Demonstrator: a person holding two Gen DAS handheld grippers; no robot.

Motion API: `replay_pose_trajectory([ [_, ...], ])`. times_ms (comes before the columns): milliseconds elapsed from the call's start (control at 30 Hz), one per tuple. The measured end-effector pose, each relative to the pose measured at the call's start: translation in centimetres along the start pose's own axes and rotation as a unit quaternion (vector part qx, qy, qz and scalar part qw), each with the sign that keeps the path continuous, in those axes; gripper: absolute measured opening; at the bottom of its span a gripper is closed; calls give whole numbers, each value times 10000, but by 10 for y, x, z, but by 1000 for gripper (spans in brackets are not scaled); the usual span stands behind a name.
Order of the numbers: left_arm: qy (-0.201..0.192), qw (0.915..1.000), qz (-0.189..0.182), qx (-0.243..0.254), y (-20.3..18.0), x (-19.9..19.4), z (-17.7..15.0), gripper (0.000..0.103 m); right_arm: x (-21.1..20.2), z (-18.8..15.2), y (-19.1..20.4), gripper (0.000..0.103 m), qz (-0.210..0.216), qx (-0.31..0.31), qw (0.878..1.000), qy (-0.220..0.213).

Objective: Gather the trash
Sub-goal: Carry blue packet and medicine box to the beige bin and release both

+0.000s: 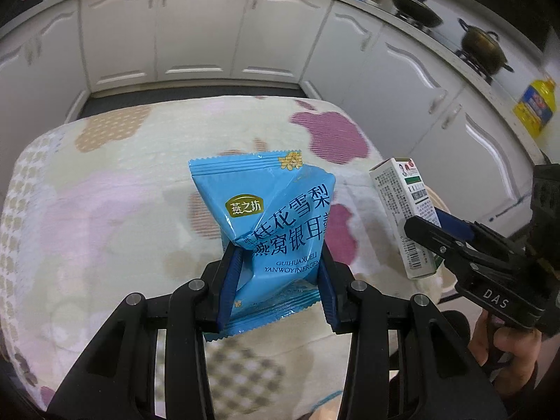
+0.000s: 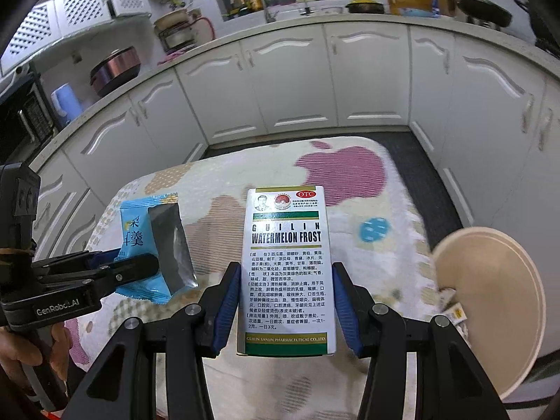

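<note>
My left gripper (image 1: 278,273) is shut on a blue snack wrapper (image 1: 273,217) and holds it upright above the patterned tablecloth (image 1: 105,210). The wrapper also shows in the right wrist view (image 2: 140,241), with its silver inside facing out, in the left gripper (image 2: 140,266). My right gripper (image 2: 285,301) is shut on a white Watermelon Frost medicine box (image 2: 287,266), held upright above the cloth. The box also shows in the left wrist view (image 1: 402,217), gripped by the right gripper (image 1: 441,234) at the right.
A beige round bin (image 2: 490,315) with some scraps inside stands at the table's right side. White kitchen cabinets (image 2: 350,80) wrap around behind the table. Pots (image 1: 483,49) and a yellow oil bottle (image 1: 535,105) stand on the counter.
</note>
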State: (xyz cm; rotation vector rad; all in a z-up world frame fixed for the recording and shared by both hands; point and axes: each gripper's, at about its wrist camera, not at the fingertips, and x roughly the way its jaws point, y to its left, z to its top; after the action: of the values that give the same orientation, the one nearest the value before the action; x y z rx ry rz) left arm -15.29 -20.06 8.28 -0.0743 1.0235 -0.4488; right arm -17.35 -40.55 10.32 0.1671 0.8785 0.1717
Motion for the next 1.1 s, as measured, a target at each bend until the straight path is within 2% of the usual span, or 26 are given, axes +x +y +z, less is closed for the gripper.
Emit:
replay_pose_trajectory([
  [300, 338, 9961, -607, 544, -83, 41, 10, 39, -32, -20, -74, 49, -515, 598, 9969, -75],
  [600, 741, 9856, -1250, 866, -165, 91, 26, 39, -55, -43, -154, 49, -1075, 1292, 9858, -43],
  [800, 902, 9805, -1357, 1100, -211, 121, 32, 39, -59, -53, -195, 49, -1356, 1636, 9772, -10],
  [1100, 1077, 9768, -1303, 1318, -241, 157, 29, 39, -51, -63, -225, 49, -1501, 1982, 9685, 135],
])
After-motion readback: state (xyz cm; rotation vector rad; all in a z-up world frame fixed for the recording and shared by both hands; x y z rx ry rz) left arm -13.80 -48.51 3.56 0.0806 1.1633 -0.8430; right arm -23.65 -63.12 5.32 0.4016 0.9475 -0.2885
